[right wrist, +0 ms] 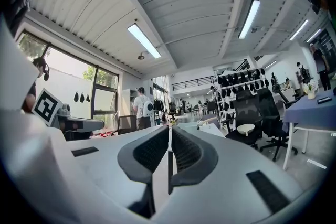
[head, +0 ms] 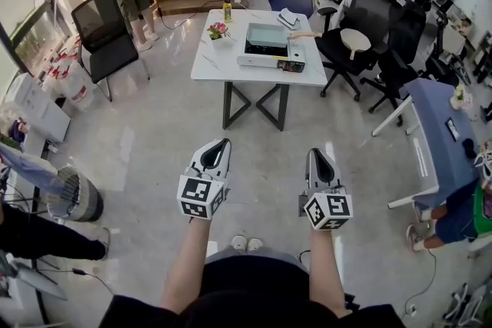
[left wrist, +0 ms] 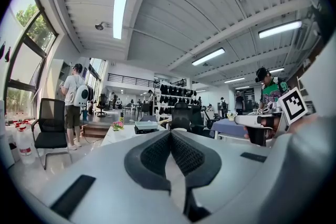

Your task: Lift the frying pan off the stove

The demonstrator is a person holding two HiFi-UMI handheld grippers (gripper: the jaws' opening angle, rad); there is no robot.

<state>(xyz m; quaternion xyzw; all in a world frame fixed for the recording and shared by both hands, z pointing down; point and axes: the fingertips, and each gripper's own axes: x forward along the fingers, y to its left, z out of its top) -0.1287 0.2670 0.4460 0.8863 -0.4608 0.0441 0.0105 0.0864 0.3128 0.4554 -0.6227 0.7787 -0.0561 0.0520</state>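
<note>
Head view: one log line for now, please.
left claw: shut, empty | right claw: shut, empty | stove: on white table, far ahead

From my head camera I look steeply down over the left tool [head: 222, 143] and right tool [head: 317, 154], with the white worktop [head: 211, 61] far ahead. Each tool camera rides behind its jaws, facing level along them; all three views share that distant worktop.
</note>
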